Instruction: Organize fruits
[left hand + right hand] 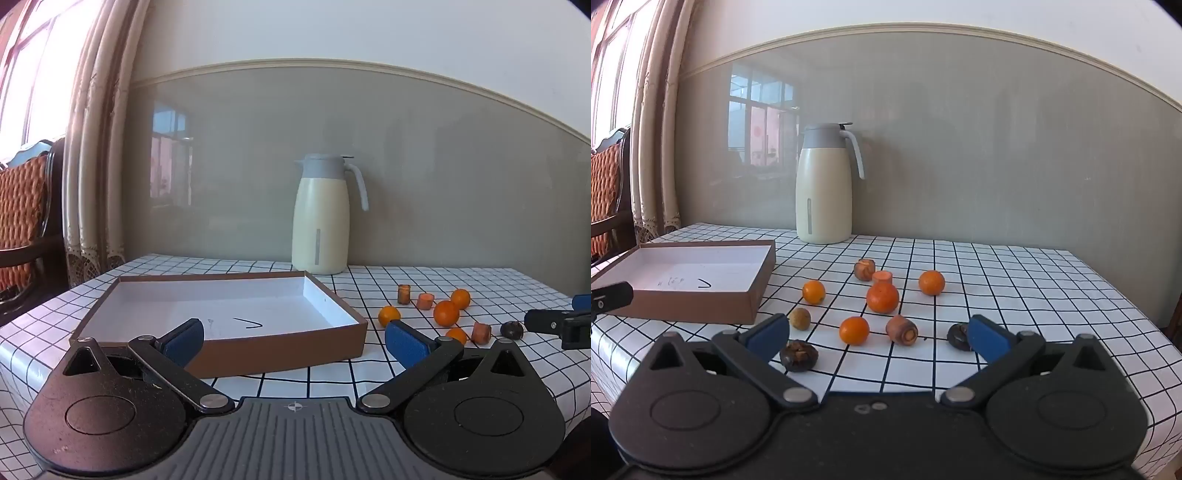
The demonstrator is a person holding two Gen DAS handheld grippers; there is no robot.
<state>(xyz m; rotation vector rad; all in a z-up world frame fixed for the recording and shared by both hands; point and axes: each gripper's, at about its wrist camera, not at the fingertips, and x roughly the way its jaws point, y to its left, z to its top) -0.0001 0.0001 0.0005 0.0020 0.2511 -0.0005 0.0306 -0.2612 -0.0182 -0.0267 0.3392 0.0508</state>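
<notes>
While nothing is yet gripped, the left gripper (293, 345) hovers with jaws spread wide before the shallow brown box (221, 314), presumably the fruits' destination; four oranges (446, 313) and cut carrot pieces (424, 301) lie beside it on the checked worktop (461, 373). From the right wrist, the right gripper (879, 336), jaws likewise wide and empty, faces the scattered pile, revealing dark chestnut-like pieces (798, 355) mostly unseen from the left.

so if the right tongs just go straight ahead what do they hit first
Most likely the nearest small orange, lying on the checked tablecloth roughly between the open right tongs; the carrot piece sits just beside it, and depth is unclear.
</notes>
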